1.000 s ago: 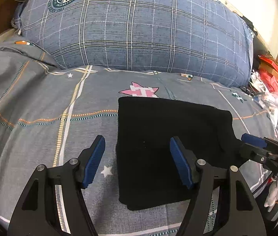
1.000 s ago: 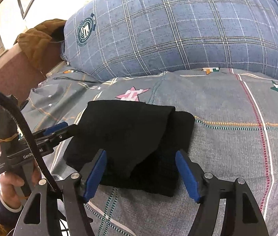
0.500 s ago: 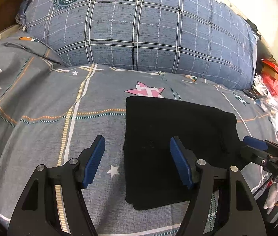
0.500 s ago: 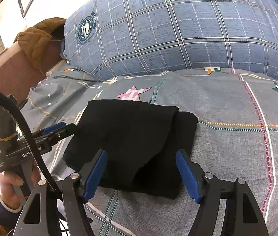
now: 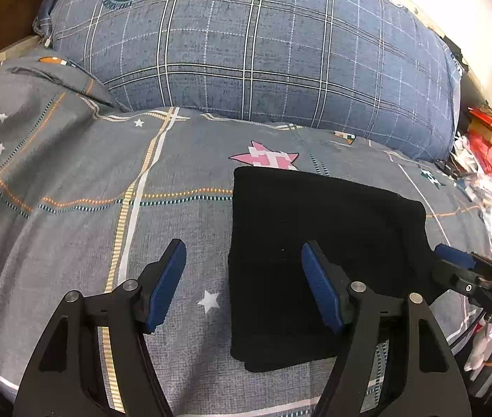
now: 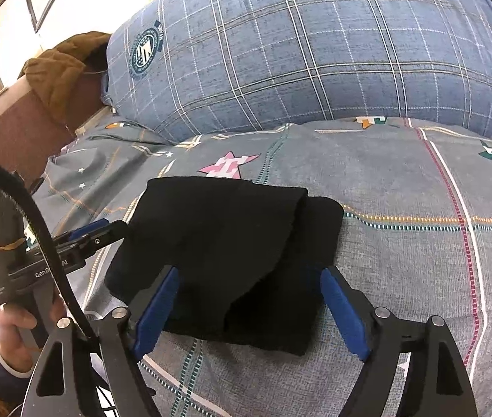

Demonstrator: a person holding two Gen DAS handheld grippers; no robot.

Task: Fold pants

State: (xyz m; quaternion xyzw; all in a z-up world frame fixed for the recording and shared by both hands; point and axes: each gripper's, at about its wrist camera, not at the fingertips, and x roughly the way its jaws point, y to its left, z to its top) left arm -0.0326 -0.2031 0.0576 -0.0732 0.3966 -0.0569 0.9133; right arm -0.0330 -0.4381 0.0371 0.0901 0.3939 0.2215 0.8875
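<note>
The black pants point(image 5: 319, 243) lie folded in a thick rectangle on the grey patterned bedsheet point(image 5: 72, 208); they also show in the right wrist view point(image 6: 232, 253), with one folded layer over another. My left gripper point(image 5: 242, 285) is open and empty, over the pants' left edge. My right gripper point(image 6: 249, 309) is open and empty, just above the near edge of the pants. Each gripper also shows at the pants' side in the other's view: the right point(image 5: 461, 271), the left point(image 6: 89, 236).
A large blue plaid pillow point(image 5: 252, 45) lies behind the pants. Red packets and plastic bags point(image 5: 489, 160) are piled at the right of the bed. A brown garment point(image 6: 58, 73) hangs on a headboard at the left.
The left gripper's view has shifted left, so the pants sit further right in it. The right gripper has pulled back slightly. Both stay open; the pants have not moved.
</note>
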